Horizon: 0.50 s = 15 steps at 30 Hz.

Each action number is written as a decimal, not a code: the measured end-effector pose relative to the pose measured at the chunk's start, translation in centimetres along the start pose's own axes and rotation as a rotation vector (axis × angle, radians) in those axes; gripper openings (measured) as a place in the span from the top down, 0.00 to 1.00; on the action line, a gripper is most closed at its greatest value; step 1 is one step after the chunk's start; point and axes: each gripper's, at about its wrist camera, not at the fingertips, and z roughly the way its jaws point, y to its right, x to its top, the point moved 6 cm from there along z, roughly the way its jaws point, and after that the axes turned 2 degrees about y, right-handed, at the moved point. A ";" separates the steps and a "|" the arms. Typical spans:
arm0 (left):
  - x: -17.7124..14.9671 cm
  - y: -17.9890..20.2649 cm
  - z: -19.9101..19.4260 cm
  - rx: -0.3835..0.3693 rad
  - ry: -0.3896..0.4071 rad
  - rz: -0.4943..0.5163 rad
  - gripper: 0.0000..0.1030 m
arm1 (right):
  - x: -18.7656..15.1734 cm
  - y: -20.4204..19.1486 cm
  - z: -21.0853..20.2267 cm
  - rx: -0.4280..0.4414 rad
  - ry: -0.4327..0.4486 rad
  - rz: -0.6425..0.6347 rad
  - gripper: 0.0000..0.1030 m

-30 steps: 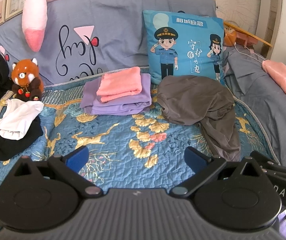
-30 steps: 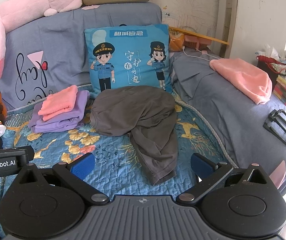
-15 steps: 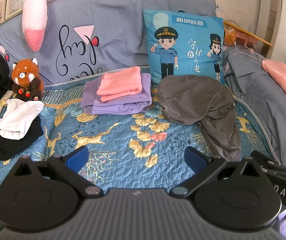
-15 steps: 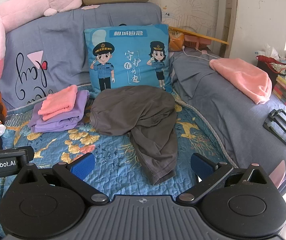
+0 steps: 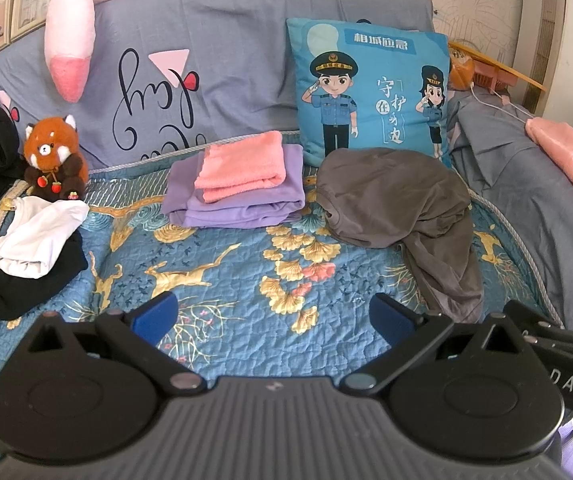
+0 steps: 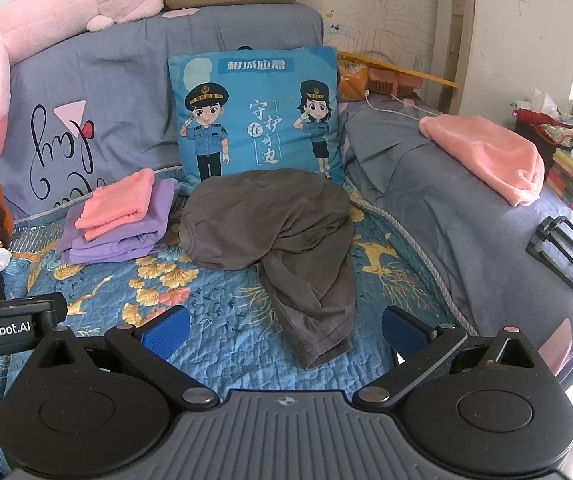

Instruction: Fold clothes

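A crumpled grey garment (image 5: 406, 216) (image 6: 282, 236) lies unfolded on the blue patterned quilt (image 5: 214, 276) (image 6: 226, 312), in front of a blue cartoon cushion (image 5: 370, 92) (image 6: 258, 116). To its left a folded pink cloth (image 5: 242, 166) (image 6: 118, 204) rests on a folded purple garment (image 5: 242, 204) (image 6: 126, 236). My left gripper (image 5: 272, 316) is open above the quilt's near part, holding nothing. My right gripper (image 6: 284, 330) is open too, with the grey garment's near end lying between and beyond its blue fingertips, untouched.
A white and black clothes heap (image 5: 30, 248) lies at the left beside a red panda toy (image 5: 52, 156). A pink towel (image 6: 490, 156) rests on the grey bedding at the right, near a black clip-like object (image 6: 564, 252). A pink plush (image 6: 46, 32) tops the backrest.
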 end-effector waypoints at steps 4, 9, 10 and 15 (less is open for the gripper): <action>-0.1 0.0 0.2 0.001 -0.005 0.001 0.00 | -0.1 0.1 0.3 0.003 -0.009 0.009 0.00; -0.3 0.1 0.7 0.002 -0.010 0.004 0.00 | -0.4 0.2 0.7 0.001 -0.017 0.009 0.00; -0.4 0.1 0.8 0.003 -0.011 0.004 0.00 | -0.5 0.2 0.9 0.000 -0.019 0.008 0.00; -0.5 0.1 2.1 -0.026 -0.001 -0.013 0.00 | -1.2 0.8 2.2 -0.007 -0.040 0.006 0.00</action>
